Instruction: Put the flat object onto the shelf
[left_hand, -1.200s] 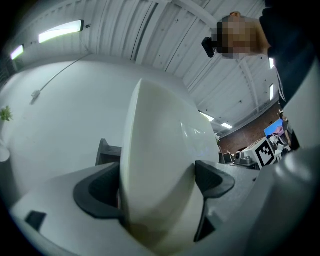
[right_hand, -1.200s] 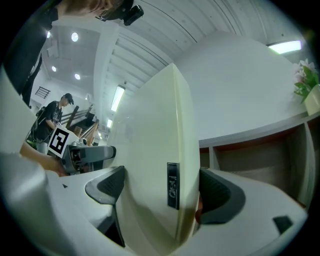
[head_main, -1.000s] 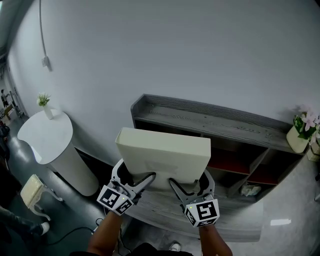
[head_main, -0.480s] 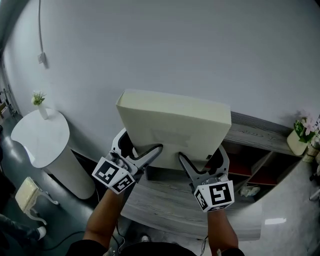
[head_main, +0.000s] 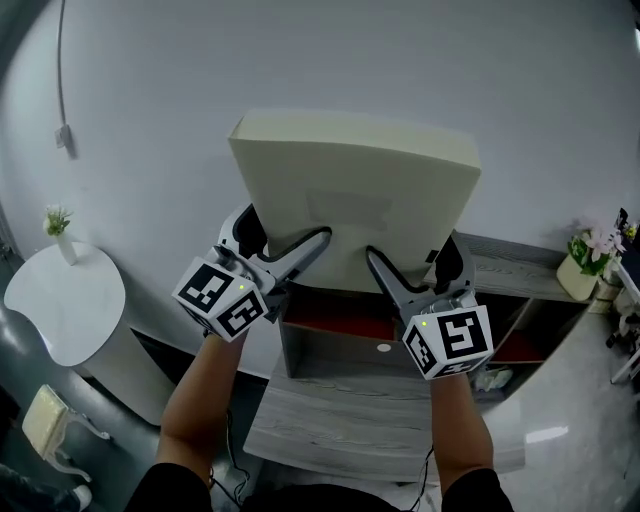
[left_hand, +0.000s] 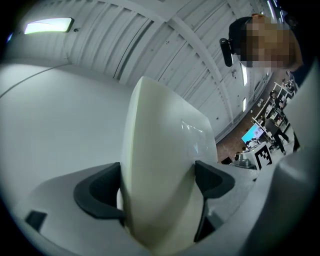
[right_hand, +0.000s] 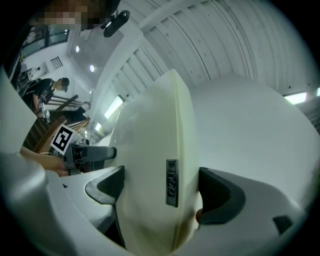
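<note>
A flat cream-coloured slab (head_main: 352, 190) is held up high in front of the white wall, tilted with its top edge away from me. My left gripper (head_main: 285, 262) is shut on its lower left edge and my right gripper (head_main: 405, 272) is shut on its lower right edge. In the left gripper view the slab (left_hand: 160, 170) fills the gap between both pads. In the right gripper view the slab (right_hand: 150, 185) shows a small dark label on its edge. The grey wooden shelf unit (head_main: 510, 280) stands below and behind the slab, mostly hidden by it.
The shelf's lower board (head_main: 340, 420) juts out under my arms. A red-backed compartment (head_main: 335, 315) sits beneath the slab. A flower pot (head_main: 585, 265) stands at the shelf's right end. A white round table (head_main: 60, 310) with a small plant (head_main: 58, 225) is at the left.
Both grippers have lifted the slab upward and forward, from shelf level to above the top of the shelf, so that it now covers most of the top board.
</note>
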